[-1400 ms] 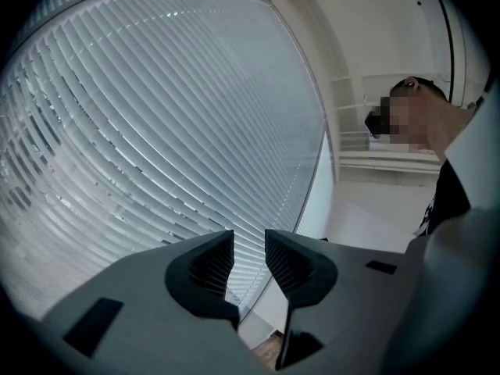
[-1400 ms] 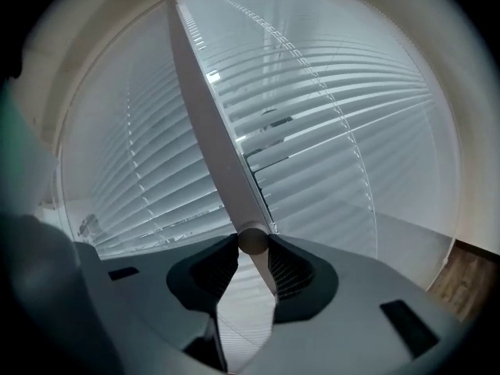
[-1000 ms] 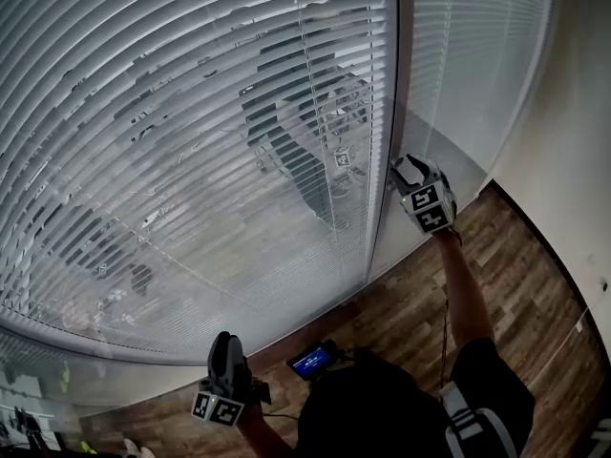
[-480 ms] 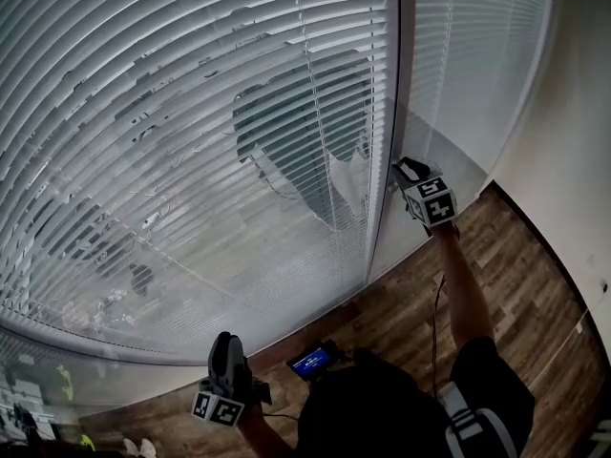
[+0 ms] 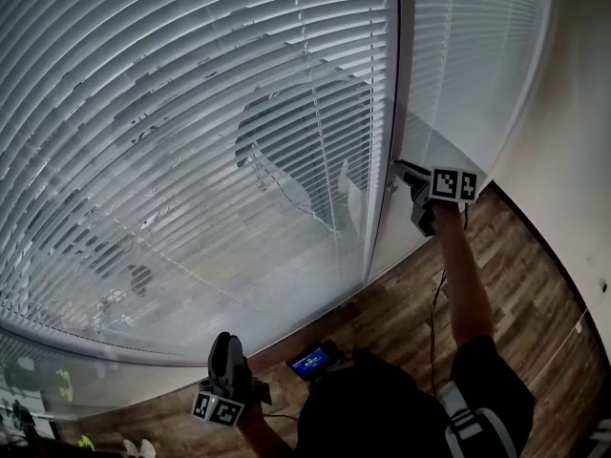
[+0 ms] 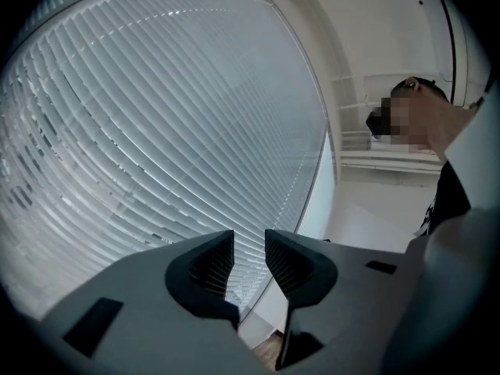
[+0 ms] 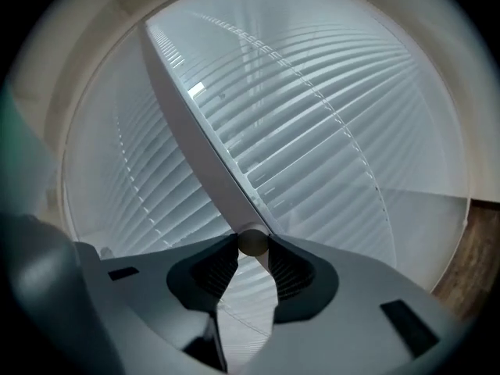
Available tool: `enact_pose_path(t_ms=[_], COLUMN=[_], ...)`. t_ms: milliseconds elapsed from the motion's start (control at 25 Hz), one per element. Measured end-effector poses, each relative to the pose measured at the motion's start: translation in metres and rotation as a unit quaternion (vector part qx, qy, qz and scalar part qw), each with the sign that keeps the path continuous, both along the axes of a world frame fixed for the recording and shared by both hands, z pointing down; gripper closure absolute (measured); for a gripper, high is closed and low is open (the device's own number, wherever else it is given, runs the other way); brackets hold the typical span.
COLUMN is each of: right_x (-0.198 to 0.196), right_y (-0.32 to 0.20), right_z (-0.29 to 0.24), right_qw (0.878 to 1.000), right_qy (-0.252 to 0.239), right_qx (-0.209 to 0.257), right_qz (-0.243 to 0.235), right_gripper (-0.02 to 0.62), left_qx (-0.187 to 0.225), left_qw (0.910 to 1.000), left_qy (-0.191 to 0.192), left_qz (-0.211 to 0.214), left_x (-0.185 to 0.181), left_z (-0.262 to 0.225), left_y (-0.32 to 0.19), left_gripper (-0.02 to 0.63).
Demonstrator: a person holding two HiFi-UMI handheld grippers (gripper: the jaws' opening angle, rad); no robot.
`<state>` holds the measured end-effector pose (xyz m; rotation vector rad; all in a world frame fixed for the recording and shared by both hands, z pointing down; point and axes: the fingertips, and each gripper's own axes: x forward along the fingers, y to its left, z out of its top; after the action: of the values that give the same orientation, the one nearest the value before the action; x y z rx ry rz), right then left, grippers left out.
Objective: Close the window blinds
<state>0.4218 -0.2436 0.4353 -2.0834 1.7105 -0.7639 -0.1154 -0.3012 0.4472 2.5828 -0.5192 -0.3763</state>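
- At the window, the wide blinds (image 5: 191, 113) are seen hanging full length, with slats tilted but not fully flat; a dark patch (image 5: 305, 141) shows through them near the middle.
- To the right of the wide blinds, a white post (image 5: 387, 160) is set, and a narrower blind (image 5: 477, 65) hangs beyond it, next to a pale wall (image 5: 582, 113).
- The right gripper (image 5: 409, 175) is held out against the post, about level, with its marker cube (image 5: 453, 184) turned upward.
- In the right gripper view, the jaws have just been closing and are pressed on a pale rounded wand end (image 7: 251, 241), which is clamped between the ribbed pads (image 7: 219, 268); the post runs straight up behind it and hides part of the slats.
- The left gripper (image 5: 227, 343) is kept low, well apart from the wand, near the bottom rail; its jaws are held a little apart, with only slats seen through the gap.
- Below, a wooden floor (image 5: 535, 284) is visible, and a small device with a blue screen (image 5: 312, 360) is seen just beside the person's dark top (image 5: 382, 408).
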Motion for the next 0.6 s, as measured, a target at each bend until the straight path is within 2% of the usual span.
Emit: enact_pose_path(t_ms=[80,160,240,280,320,360,440,520,600], right_x=[-0.001,-0.004,-0.005,-0.007,-0.008,-0.009,-0.013,-0.017,-0.021], right_y=[-0.001,0.0,0.002,0.003,0.004,0.004,0.002,0.0,-0.001], right_z=[-0.001,-0.003,-0.002,-0.003,-0.005,-0.007,-0.012,-0.018,-0.022], right_qw=[1.0,1.0,0.995,0.986,0.971,0.949,0.894,0.846,0.815], right_qy=[-0.018,0.013,0.102,0.163,0.231,0.302,0.427,0.505,0.543], right_qx=[0.017,0.016,-0.015,-0.037,-0.061,-0.086,-0.13,-0.166,-0.194], right_qz=[-0.004,-0.005,0.003,0.011,0.019,0.027,0.039,0.047,0.051], right_gripper=[0.468,0.468,0.462,0.452,0.434,0.428,0.428,0.428,0.43], left_qx=[0.001,0.002,0.002,0.002,0.002,0.002,0.001,0.001,0.002], left_qw=[1.0,1.0,1.0,1.0,1.0,1.0,1.0,1.0,1.0], left_qy=[0.001,0.002,0.002,0.002,0.001,0.0,-0.002,-0.003,-0.003], left_qz=[0.001,0.001,0.001,0.001,0.0,0.0,0.0,0.001,0.003], left_x=[0.0,-0.001,-0.001,-0.001,-0.001,-0.001,0.0,0.002,0.003], left_z=[0.0,-0.002,-0.004,-0.005,-0.005,-0.005,-0.006,-0.005,-0.004], left_y=[0.0,0.001,0.002,0.002,0.002,0.001,0.001,0.002,0.004], left_gripper=[0.483,0.483,0.483,0.483,0.483,0.483,0.483,0.483,0.483])
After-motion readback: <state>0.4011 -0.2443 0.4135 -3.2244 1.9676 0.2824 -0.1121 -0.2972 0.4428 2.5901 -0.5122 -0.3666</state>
